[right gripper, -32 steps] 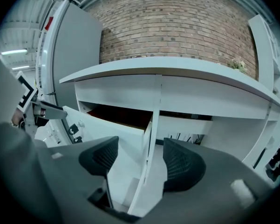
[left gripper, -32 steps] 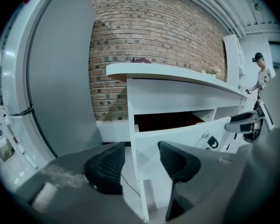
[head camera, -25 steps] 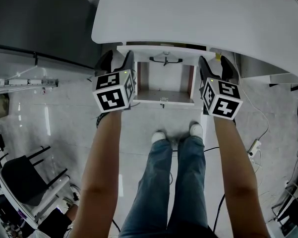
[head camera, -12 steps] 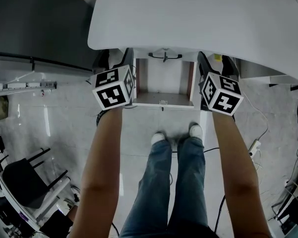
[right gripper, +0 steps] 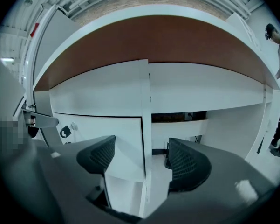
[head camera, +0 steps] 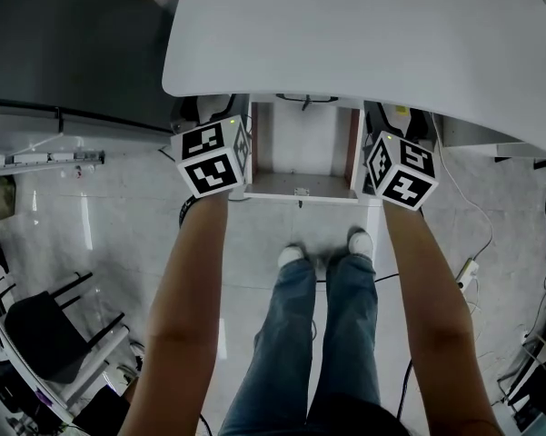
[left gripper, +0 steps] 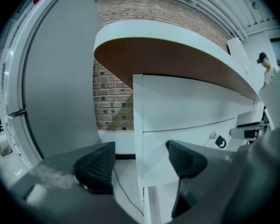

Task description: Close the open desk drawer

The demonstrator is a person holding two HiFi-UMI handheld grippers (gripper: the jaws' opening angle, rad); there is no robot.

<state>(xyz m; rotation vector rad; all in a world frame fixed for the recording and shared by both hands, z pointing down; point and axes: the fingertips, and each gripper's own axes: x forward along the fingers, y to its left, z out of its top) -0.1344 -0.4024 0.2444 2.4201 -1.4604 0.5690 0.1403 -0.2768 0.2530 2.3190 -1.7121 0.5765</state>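
Head view, left to right. A grey panel (head camera: 64,34) stands at the far left, with a black chair (head camera: 50,321) on the floor (head camera: 100,225) below it. The left gripper (head camera: 216,116) sits just beside the left front corner of the drawer (head camera: 302,187). In the left gripper view its jaws are apart and have just been opening. The white vertical edge of the drawer unit stands between them, and the pads do not press on it. A brick wall (left gripper: 112,106) shows behind. The drawer is at centre, still open, its back part under the white table (head camera: 363,34) and its front projecting toward the person's shoes (head camera: 292,253). The right gripper (head camera: 392,121) sits just beside the drawer's right front corner. In the right gripper view its jaws are likewise spread wide and have just been opening. A white vertical edge lies between them, clear of both pads.
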